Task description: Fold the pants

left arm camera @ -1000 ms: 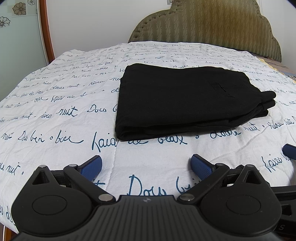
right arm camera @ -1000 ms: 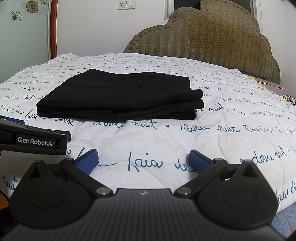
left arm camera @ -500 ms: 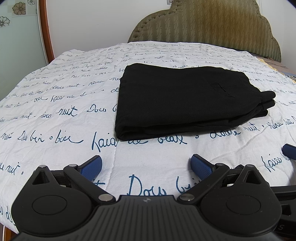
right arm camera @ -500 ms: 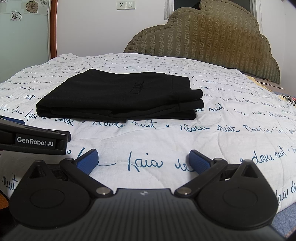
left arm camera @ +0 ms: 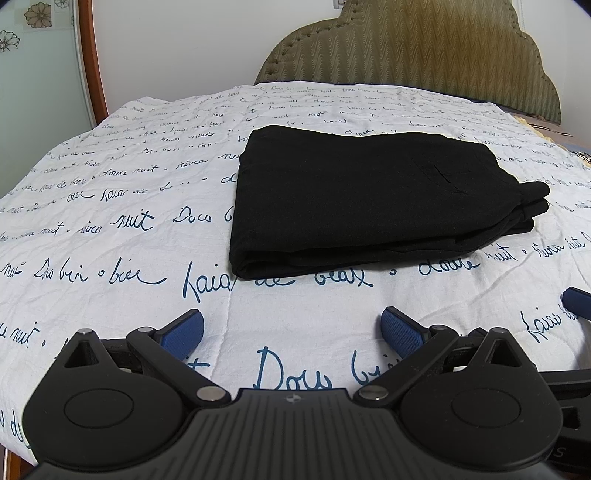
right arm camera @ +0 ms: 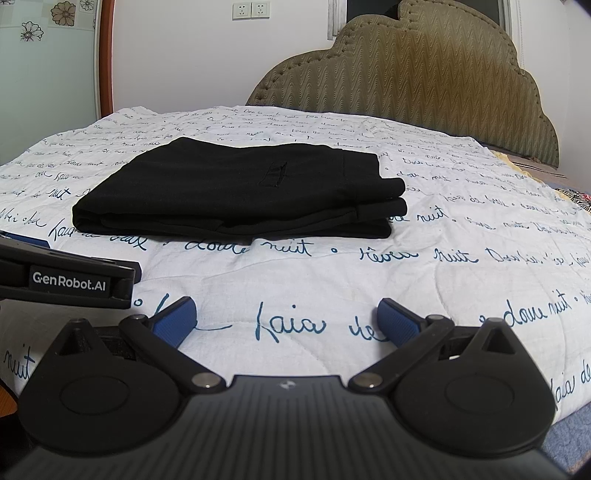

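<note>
Black pants [left arm camera: 362, 199] lie folded in a neat rectangular stack on the white bedspread, also in the right wrist view [right arm camera: 236, 192]. My left gripper [left arm camera: 291, 332] is open and empty, hovering near the bed's front edge, well short of the pants. My right gripper [right arm camera: 284, 319] is open and empty too, to the right of the left one, also short of the pants. The left gripper's body [right arm camera: 70, 280] shows at the left of the right wrist view, and a right fingertip [left arm camera: 576, 301] shows at the right edge of the left wrist view.
The bedspread [left arm camera: 110, 229] is white with blue handwriting print. An olive padded headboard [right arm camera: 424, 85] stands at the far end. A wooden-framed glass panel [left arm camera: 88, 59] is at the left. Wall sockets [right arm camera: 251, 10] sit above the bed.
</note>
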Available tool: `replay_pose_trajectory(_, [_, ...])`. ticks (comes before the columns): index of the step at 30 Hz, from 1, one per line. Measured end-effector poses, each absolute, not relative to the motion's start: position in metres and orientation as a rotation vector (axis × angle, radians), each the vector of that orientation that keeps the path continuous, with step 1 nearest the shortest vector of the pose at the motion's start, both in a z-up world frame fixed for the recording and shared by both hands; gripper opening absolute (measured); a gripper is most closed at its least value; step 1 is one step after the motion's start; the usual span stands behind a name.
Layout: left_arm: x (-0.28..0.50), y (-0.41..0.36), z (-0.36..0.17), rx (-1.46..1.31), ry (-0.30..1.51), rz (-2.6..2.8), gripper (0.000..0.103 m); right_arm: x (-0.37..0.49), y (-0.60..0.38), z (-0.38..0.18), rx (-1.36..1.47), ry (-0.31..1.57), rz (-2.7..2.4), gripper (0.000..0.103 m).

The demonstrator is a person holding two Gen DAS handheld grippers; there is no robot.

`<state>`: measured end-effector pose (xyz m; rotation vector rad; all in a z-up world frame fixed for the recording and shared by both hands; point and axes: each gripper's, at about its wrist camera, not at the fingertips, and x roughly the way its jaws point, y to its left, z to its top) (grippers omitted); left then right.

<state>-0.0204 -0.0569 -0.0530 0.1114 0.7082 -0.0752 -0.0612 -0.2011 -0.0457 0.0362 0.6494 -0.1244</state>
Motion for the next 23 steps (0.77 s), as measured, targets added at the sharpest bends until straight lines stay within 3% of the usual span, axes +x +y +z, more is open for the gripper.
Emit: replay_pose_trajectory(23, [-0.0298,-0.052,-0.0442,0.109,0.633,-0.092,0.103,-0.0583,-0.2005,-0.0453,0.033,0.65,-0.127,0.103])
